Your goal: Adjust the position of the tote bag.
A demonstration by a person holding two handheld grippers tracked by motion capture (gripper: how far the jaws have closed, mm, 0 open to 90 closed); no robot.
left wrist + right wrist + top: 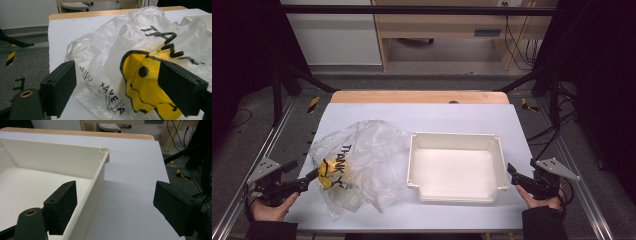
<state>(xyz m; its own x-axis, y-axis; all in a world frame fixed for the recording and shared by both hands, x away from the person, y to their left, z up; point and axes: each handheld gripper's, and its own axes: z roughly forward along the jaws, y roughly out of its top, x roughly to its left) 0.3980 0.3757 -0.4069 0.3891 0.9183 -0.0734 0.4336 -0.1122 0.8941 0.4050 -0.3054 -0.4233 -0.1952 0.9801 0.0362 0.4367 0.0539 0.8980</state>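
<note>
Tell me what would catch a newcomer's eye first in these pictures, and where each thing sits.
The crumpled clear plastic bag printed with black lettering and a bright yellow smiley face lies on the left of the white table, with the open left gripper at its near-left edge. Just right of it sits an empty cream plastic tray. The right gripper waits open at the tray's right wall.

Crumpled clear plastic bag point(362, 160) with yellow smiley print, flat on the table just left of empty white bin point(455, 167).
</note>
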